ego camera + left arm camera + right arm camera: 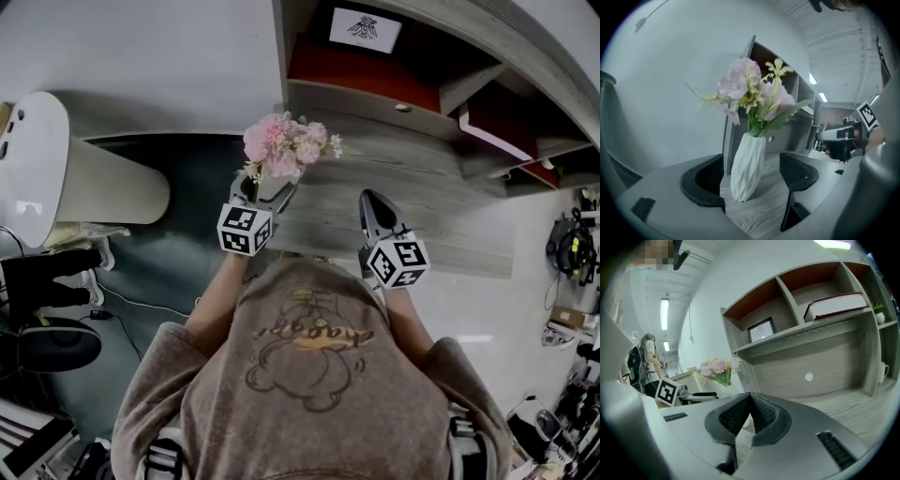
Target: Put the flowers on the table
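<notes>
A bunch of pink flowers stands in a white ribbed vase, upright on the grey wood-grain table near its left end. My left gripper sits around the vase, jaws wide open, with a small gap on each side between the pads and the vase. In the right gripper view the flowers show at the left, next to the left gripper's marker cube. My right gripper hovers over the table's front edge, to the right of the vase; its jaws are shut on nothing.
Behind the table rises a shelf unit holding a framed picture, a thick book, a small plant and a mug. A white rounded object stands left of the table. A person with a backpack is far off.
</notes>
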`<state>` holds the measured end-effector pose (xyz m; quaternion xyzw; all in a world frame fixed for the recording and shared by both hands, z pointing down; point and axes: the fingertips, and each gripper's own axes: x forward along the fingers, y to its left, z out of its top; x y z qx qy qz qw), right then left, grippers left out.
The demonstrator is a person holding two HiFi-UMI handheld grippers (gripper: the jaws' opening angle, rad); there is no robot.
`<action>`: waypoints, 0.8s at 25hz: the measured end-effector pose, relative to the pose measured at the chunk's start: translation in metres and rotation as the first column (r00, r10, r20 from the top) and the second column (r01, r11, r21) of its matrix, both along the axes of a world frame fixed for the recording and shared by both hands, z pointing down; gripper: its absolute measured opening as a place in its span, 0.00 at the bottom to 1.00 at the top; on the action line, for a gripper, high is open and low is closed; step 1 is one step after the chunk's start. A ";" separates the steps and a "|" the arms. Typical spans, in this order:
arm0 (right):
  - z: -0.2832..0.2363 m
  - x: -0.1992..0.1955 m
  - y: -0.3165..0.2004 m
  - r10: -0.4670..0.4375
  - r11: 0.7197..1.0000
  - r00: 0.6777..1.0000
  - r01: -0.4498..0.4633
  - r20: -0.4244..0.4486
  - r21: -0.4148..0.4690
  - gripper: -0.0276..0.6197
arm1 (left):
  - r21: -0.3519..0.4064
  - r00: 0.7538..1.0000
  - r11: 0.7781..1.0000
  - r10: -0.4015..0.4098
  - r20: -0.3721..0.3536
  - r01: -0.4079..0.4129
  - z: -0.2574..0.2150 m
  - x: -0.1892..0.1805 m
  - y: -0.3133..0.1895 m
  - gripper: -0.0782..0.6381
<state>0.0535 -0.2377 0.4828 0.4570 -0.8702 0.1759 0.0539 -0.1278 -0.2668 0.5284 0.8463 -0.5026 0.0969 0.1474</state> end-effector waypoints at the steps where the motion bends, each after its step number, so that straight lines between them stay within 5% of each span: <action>1: 0.000 -0.004 0.000 -0.011 1.000 1.000 0.011 0.000 0.001 0.02 | 0.001 1.000 1.000 -0.007 -0.007 0.007 -0.003 -0.003 0.004 0.62; 18: -0.010 -0.047 -0.003 -0.108 0.992 0.993 0.110 -0.036 0.058 0.02 | 0.098 0.986 0.984 -0.138 -0.092 0.147 -0.069 -0.043 0.060 0.61; 20: -0.011 -0.048 -0.003 -0.106 0.992 0.994 0.108 -0.041 0.065 0.02 | 0.115 0.983 0.979 -0.154 -0.102 0.166 -0.074 -0.047 0.063 0.56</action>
